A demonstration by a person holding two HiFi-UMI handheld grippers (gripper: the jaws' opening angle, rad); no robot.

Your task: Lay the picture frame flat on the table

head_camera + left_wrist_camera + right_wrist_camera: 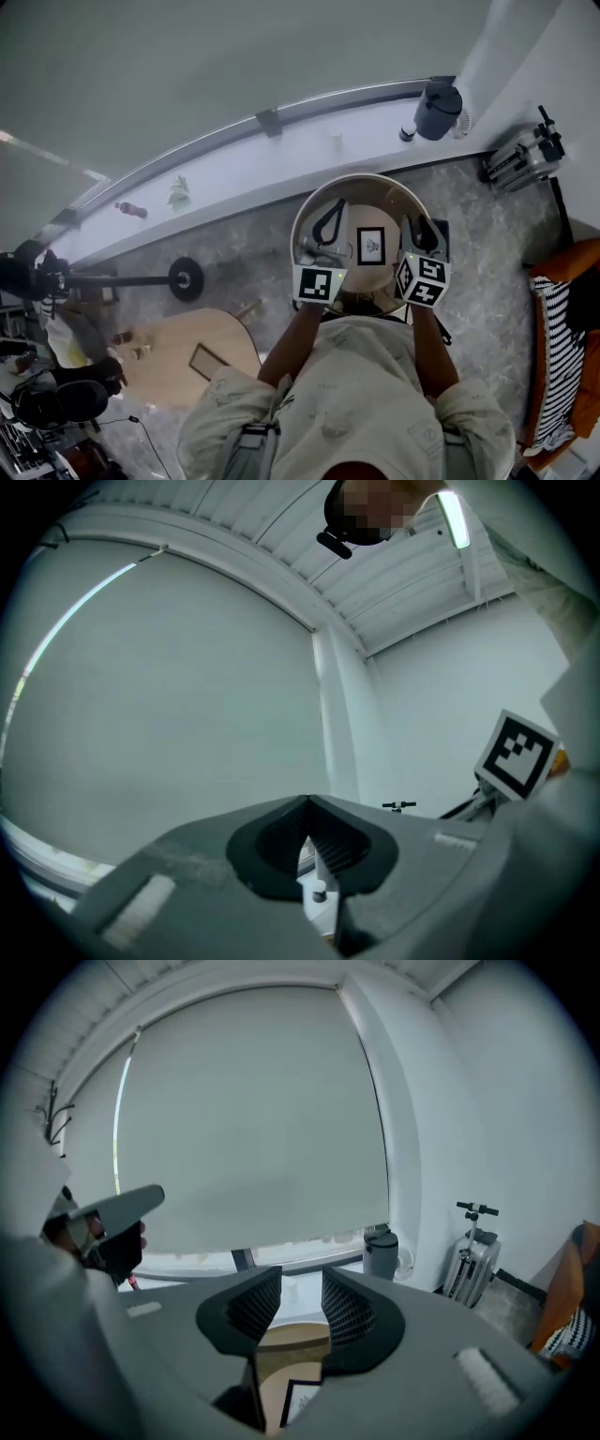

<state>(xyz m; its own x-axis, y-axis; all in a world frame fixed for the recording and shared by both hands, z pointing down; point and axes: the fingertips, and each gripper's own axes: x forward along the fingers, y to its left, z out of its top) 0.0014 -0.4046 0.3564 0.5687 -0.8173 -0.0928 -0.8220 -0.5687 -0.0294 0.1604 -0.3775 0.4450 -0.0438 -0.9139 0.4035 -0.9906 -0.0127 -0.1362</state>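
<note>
– picture frame (371,246)?
– thin dark border, white mat, small print in the middle, too small to read. facing up on round table (309,202), between both grippers.
– jaws?
– left gripper (305,805) closed tip to tip; right gripper (302,1299) narrowly apart, holding nothing.

Grey bin (438,110) on windowsill (281,155), small red bottle (131,210) too — silver suitcase (521,159) on floor (487,272)

picture frame (371,246) (face up) mid round table (373,202) | left gripper (327,225), right gripper (421,233) flank it
</note>
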